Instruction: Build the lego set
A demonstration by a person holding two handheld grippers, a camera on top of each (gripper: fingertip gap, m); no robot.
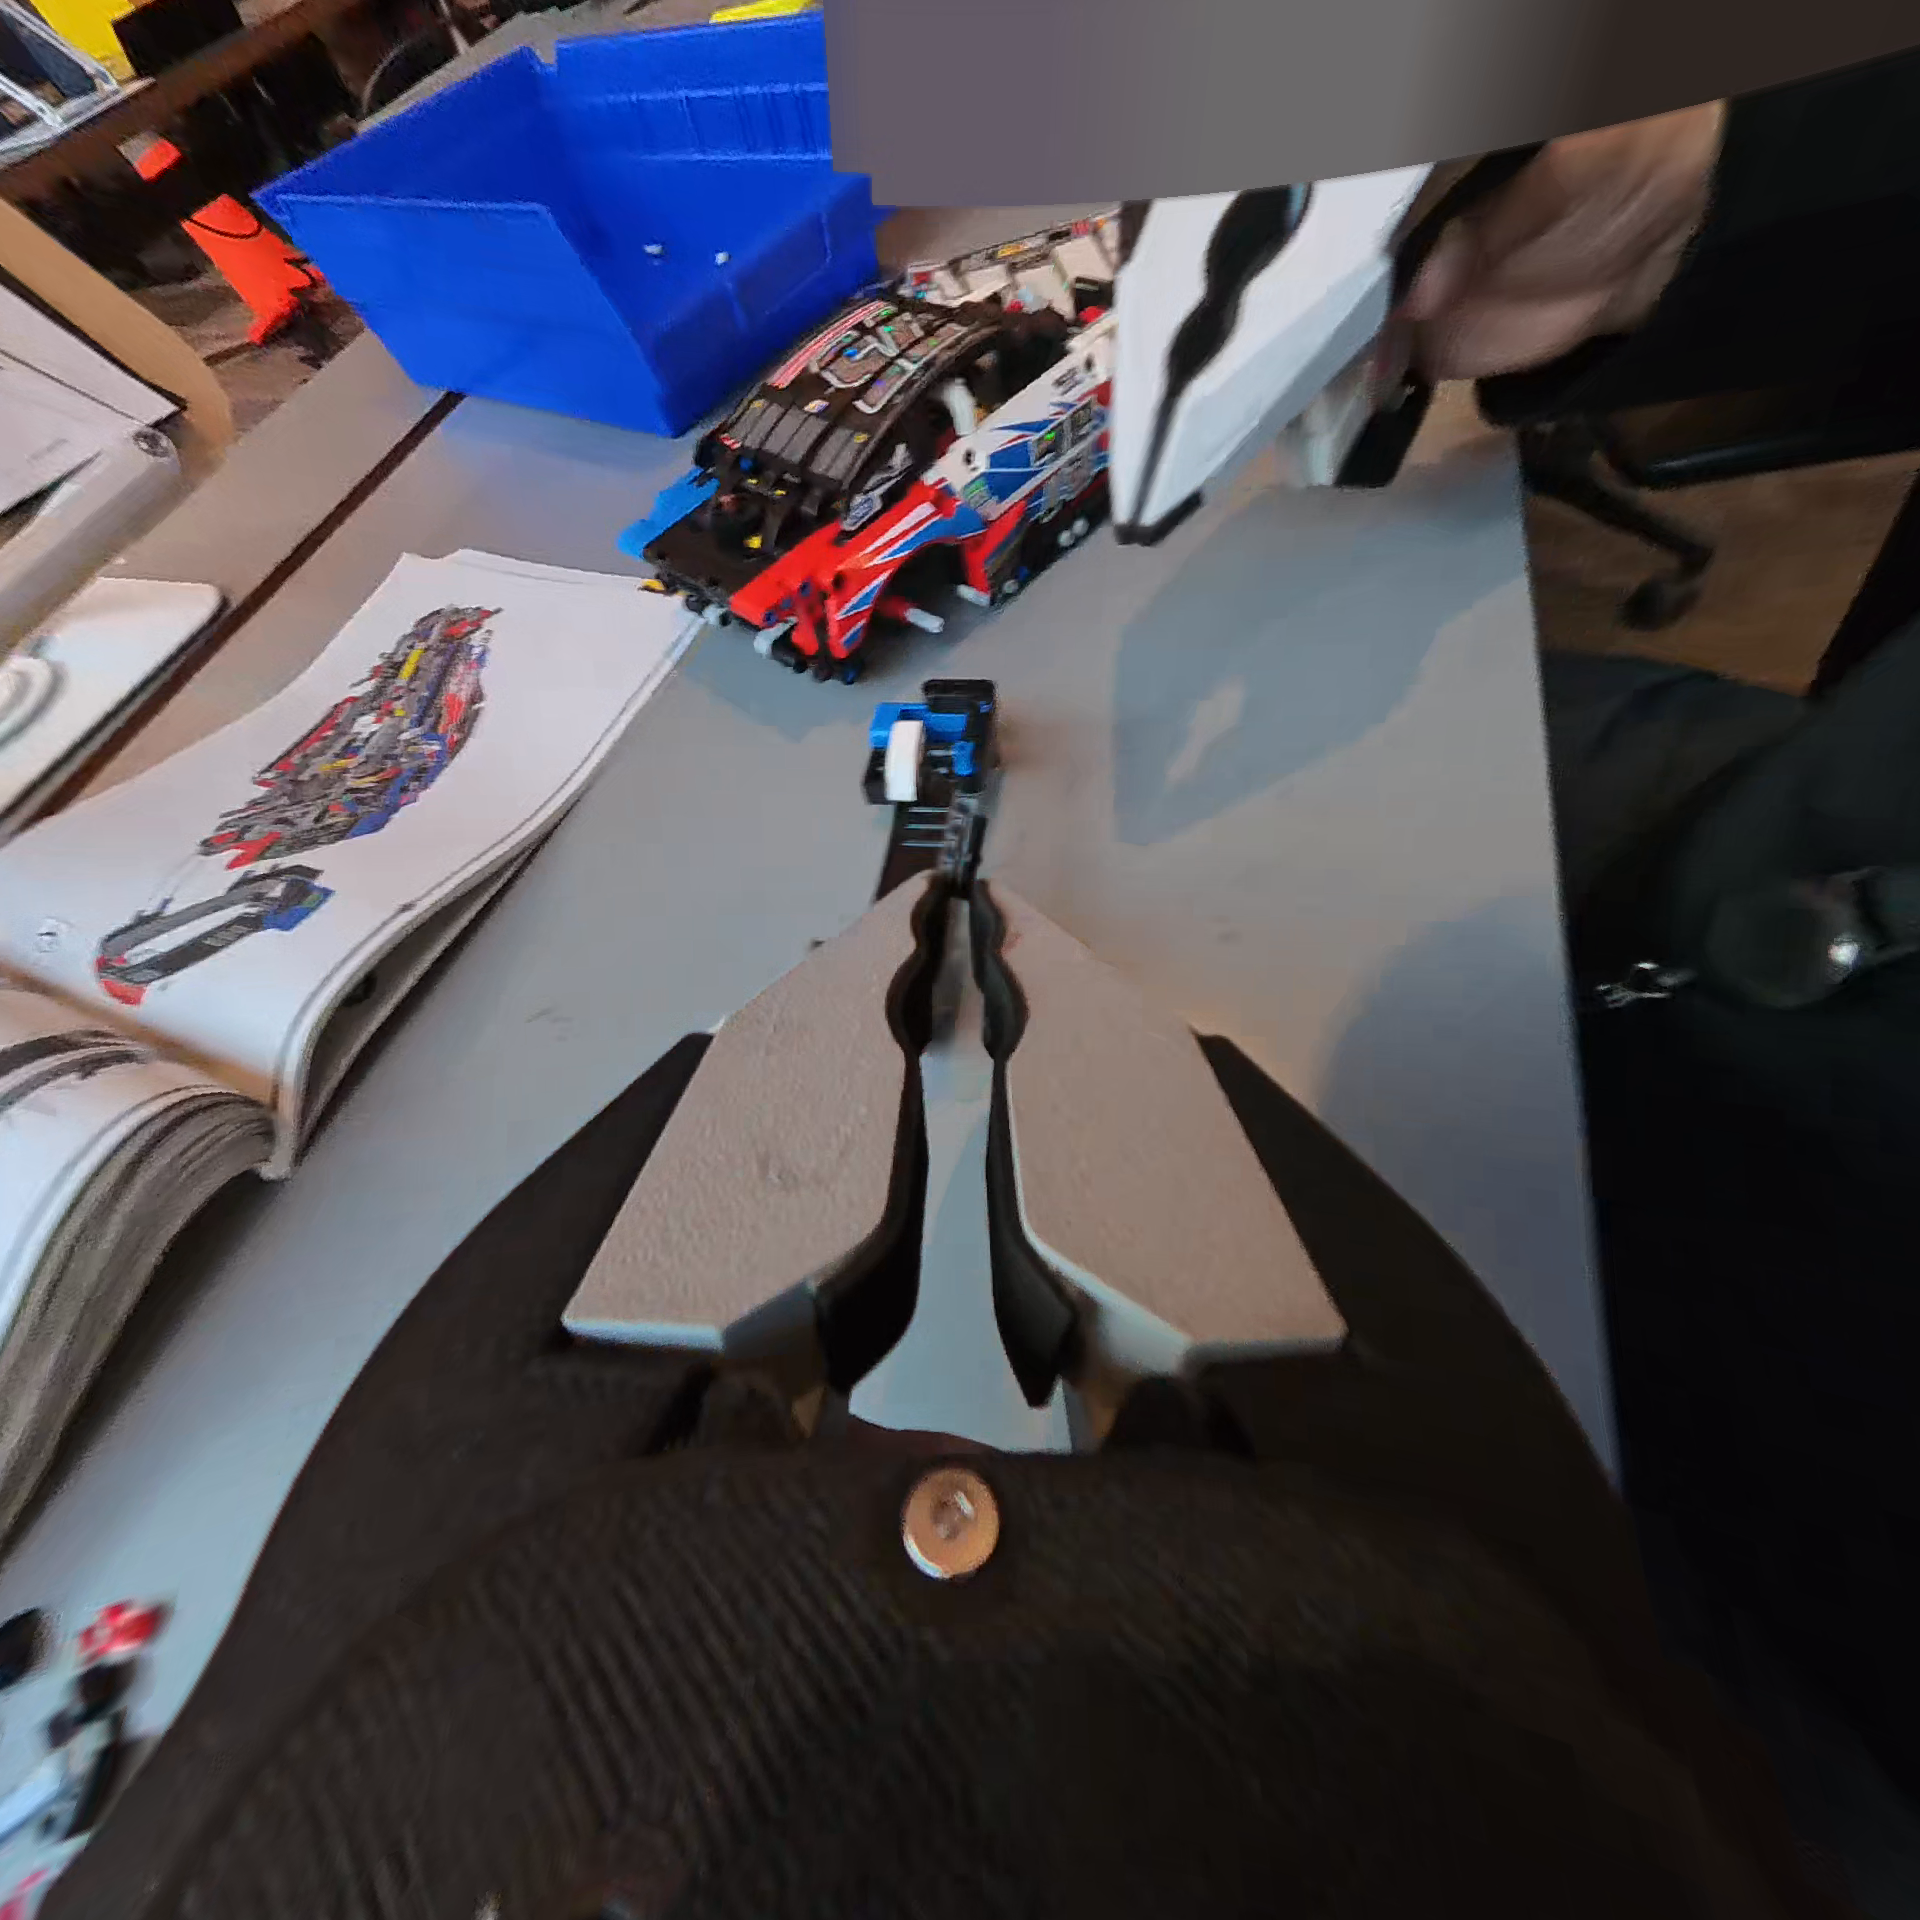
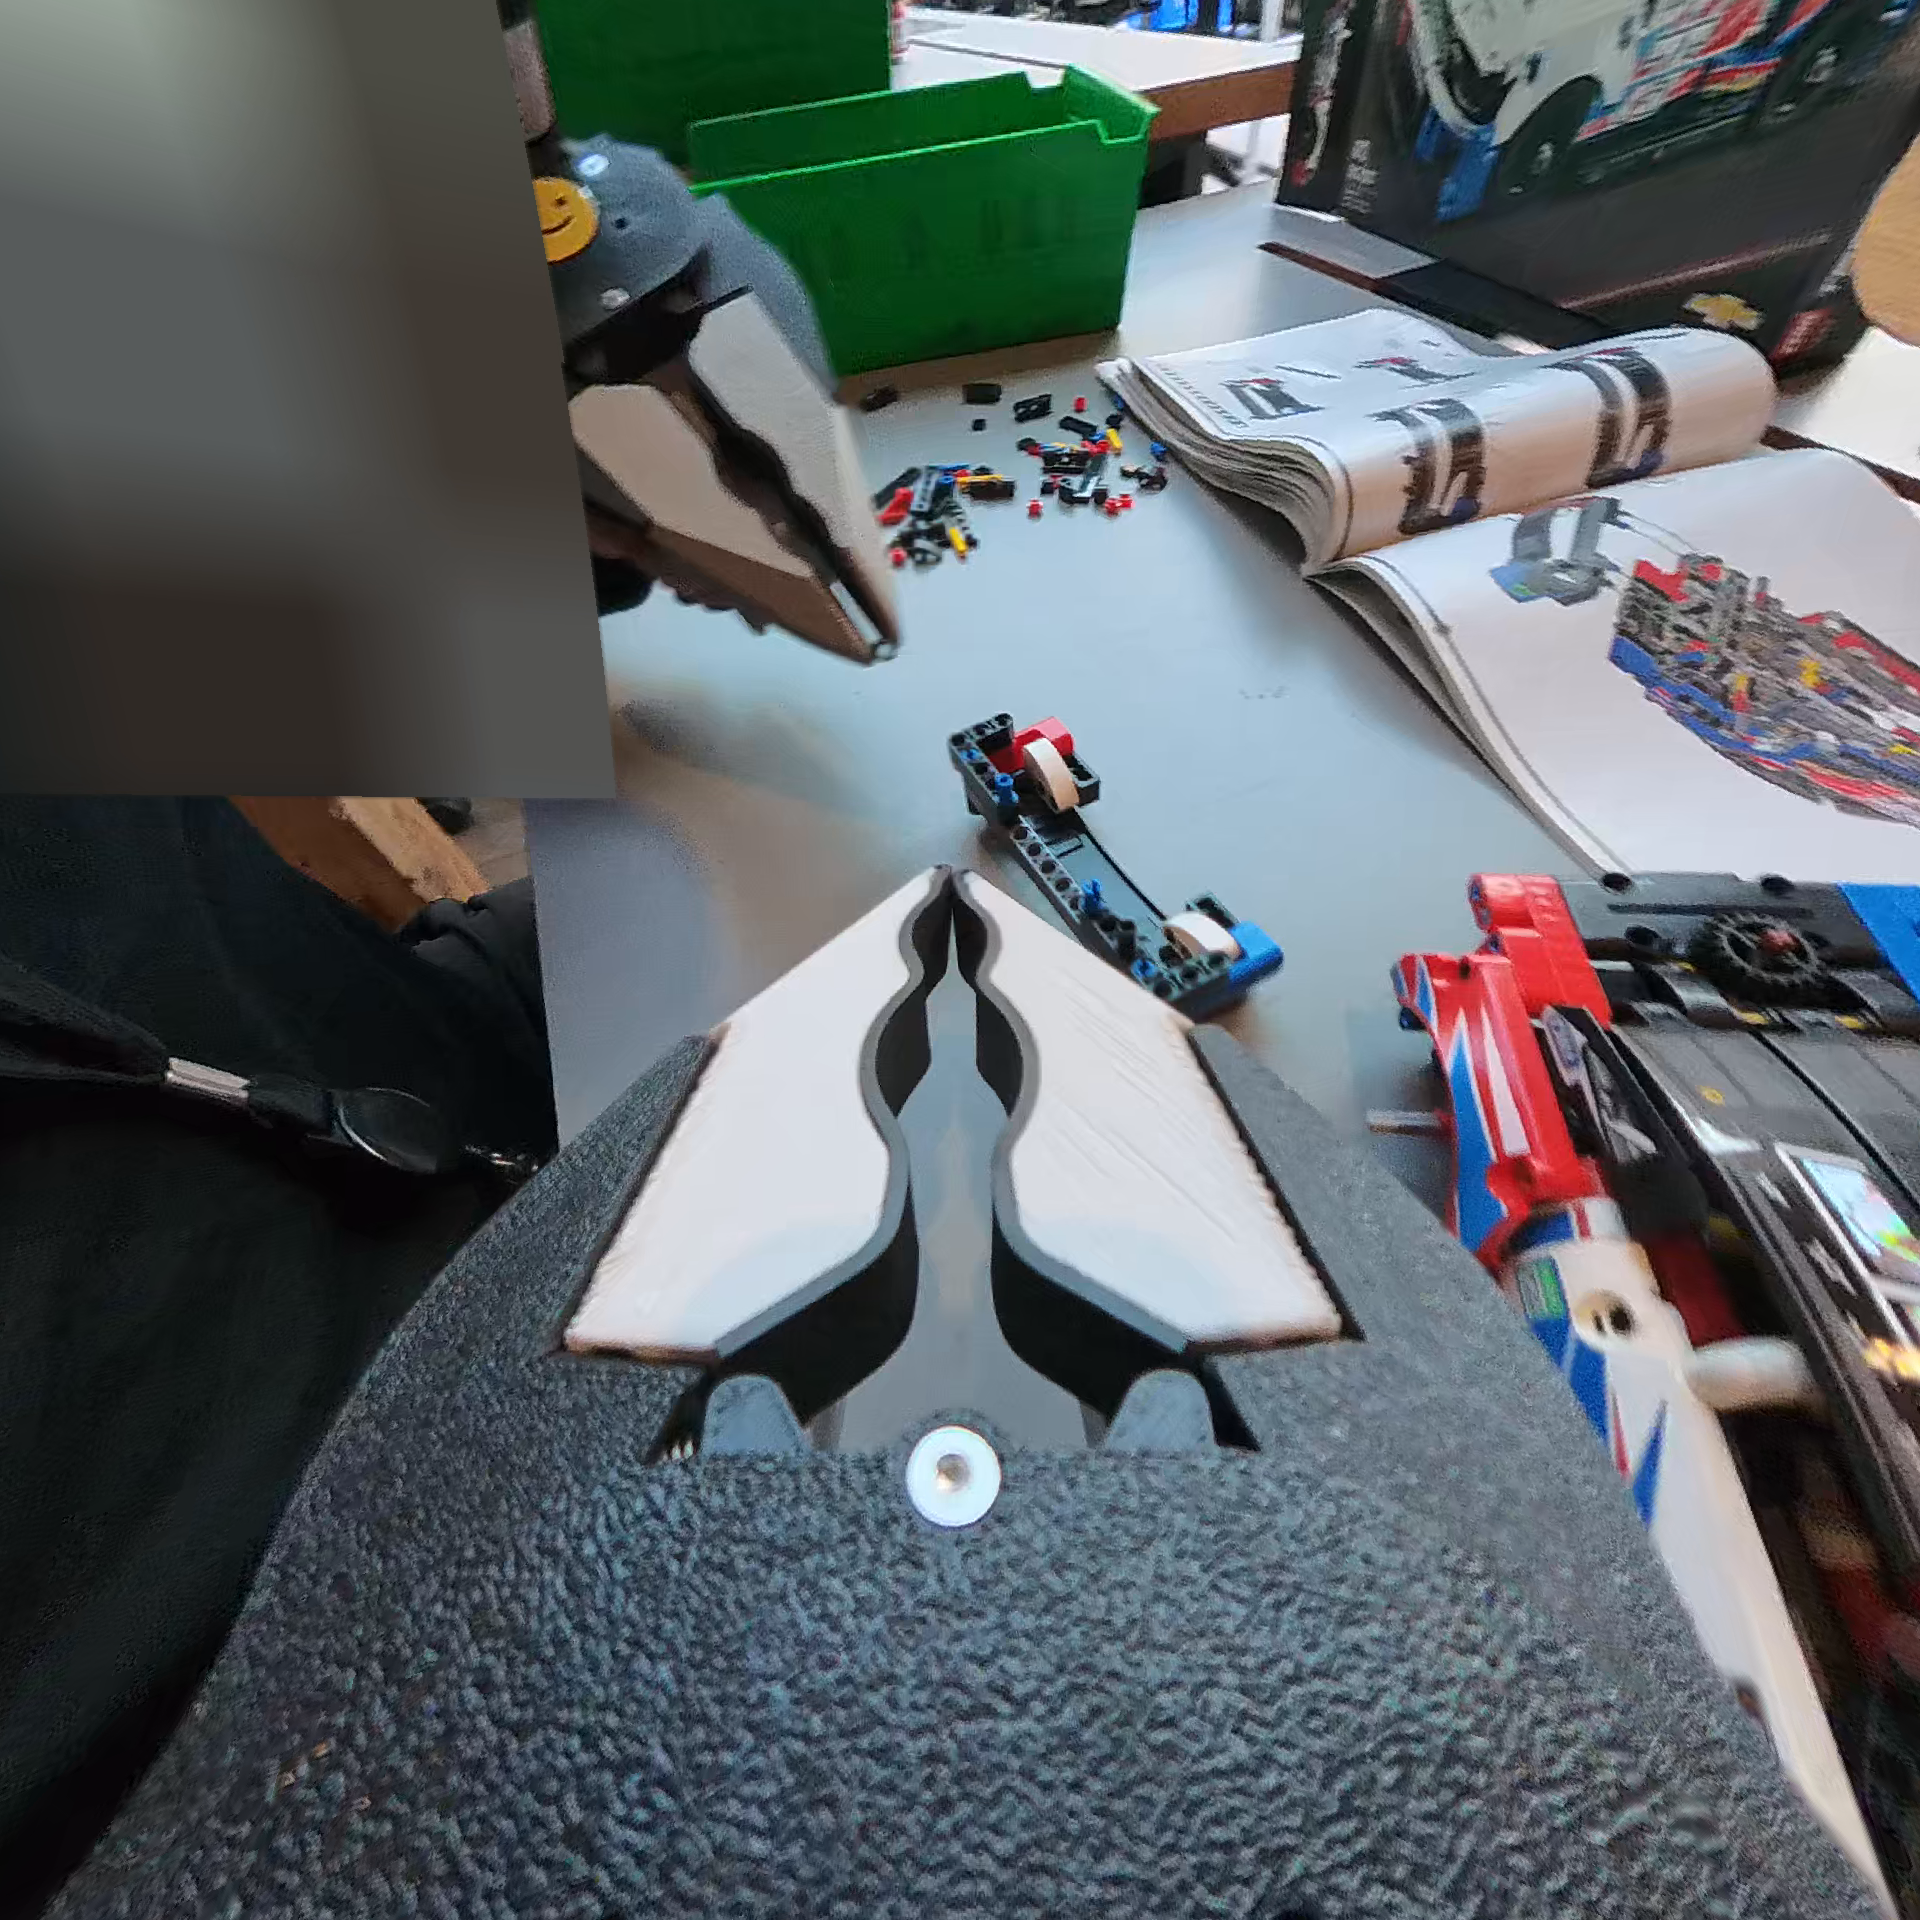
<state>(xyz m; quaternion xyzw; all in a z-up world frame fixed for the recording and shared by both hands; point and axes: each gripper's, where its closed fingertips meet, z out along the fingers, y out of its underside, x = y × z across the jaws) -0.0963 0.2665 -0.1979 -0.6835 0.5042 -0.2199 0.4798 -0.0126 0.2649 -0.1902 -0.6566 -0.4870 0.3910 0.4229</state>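
with both my tools pressed together and carrying nothing, the first worry is simple: if i go down like this i'll only shove the piece. the left gripper (image 1: 956,896) hangs above the table (image 1: 1299,727), tips all but meeting, and the right gripper (image 2: 951,883) has its tips touching, empty too. the small black frame (image 2: 1101,873) lies flat and loose between them, a white wheel-like bit at each end, just left of the big car (image 2: 1538,1081) from my right camera. it's long and thin (nothing pins it down), so a pinch at one end may swing or skate it toward the manual (image 2: 1683,665). squeeze a white bit and it may pop off, i reckon. a wide swing of my right tool could also clip the car's red nose, and the loose parts (image 2: 1039,468) on the far side are easy to scatter.
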